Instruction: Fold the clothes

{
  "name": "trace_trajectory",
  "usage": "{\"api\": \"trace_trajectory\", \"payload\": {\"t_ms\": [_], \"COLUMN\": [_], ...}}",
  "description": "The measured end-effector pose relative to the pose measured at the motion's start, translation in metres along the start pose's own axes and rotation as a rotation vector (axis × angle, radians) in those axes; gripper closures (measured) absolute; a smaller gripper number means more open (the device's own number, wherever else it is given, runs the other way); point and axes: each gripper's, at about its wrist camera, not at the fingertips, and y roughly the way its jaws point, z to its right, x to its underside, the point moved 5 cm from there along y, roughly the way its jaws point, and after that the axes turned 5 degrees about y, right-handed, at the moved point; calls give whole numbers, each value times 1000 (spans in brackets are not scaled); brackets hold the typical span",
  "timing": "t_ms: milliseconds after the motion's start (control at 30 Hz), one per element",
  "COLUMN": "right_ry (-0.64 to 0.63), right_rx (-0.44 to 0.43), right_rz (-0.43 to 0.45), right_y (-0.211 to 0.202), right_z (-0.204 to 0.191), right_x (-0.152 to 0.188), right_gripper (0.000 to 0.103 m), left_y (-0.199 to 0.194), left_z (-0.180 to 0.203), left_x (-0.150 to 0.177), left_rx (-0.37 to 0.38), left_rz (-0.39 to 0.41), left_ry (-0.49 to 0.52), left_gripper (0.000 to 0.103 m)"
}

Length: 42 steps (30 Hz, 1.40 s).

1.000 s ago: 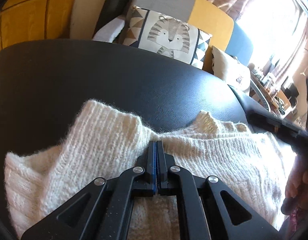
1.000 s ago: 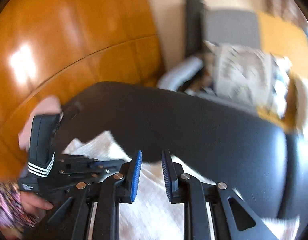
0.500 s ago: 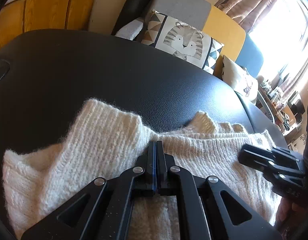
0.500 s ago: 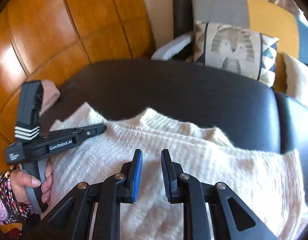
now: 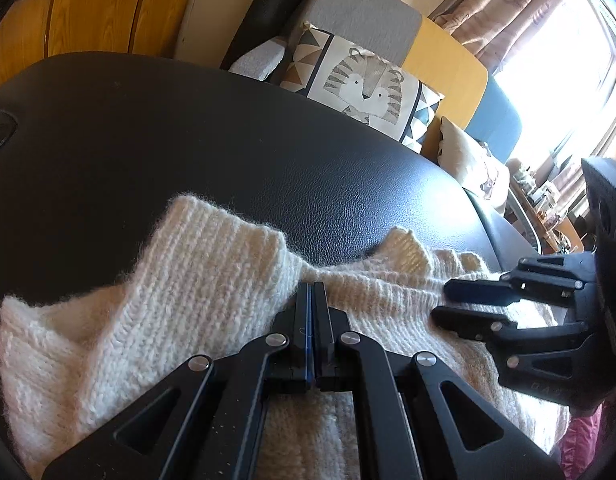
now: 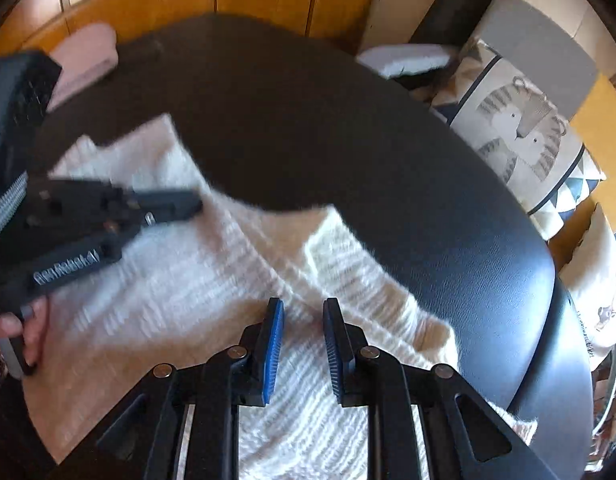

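Note:
A cream knitted sweater [image 5: 188,300] [image 6: 188,280] lies rumpled on a black leather surface [image 5: 188,140] [image 6: 308,120]. My left gripper [image 5: 312,286] [image 6: 188,204] is shut, jaws pressed together, and its tip rests on the knit near a raised fold, with nothing visibly pinched. My right gripper [image 6: 303,306] [image 5: 448,304] points steeply down over the sweater's right part, close above a ridge of folded fabric. Its jaws are opening, with a narrow gap and no cloth between the blue pads [image 6: 273,344]. A hand [image 6: 28,328] holds the left gripper's handle.
A tiger-print cushion [image 5: 368,88] [image 6: 520,136] and a beige cushion [image 5: 472,164] sit on a sofa behind the black surface. A pink item [image 6: 88,52] lies at the far left edge. Wooden panelling [image 5: 88,20] is behind; a bright window [image 5: 568,80] is at the right.
My right gripper has swung in from the right, rolled and dropped close over the sweater's right part. My left gripper stays shut on about the same spot of the knit.

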Motion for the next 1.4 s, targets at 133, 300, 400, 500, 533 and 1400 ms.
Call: {"api": "trace_trajectory", "payload": {"t_ms": [133,300,400,500,533,1400], "right_ry": [70,107,114,128,126,407], "right_rx": [-9,28,59,90,104,37], "right_rz": [35,82,113,138,149,341], "right_y": [3,3,4,4,4,-41], "right_z": [2,-5,-9,-12,-14,57], "right_x": [4,10,11,11,10,53], "right_gripper": [81,81,86,94,96,97], "left_y": [2,3,3,3,3,6], "left_z": [-2,-2,-3,-3,-3,-5], "left_x": [1,1,1,1,1,6], "left_rx": [10,15,17,18,19,29], "left_rz": [2,4,4,6,6,17], "left_ry": [-7,-9,-9,-9,-9,-13], "left_gripper": [100,100,100,100,100,100]}}
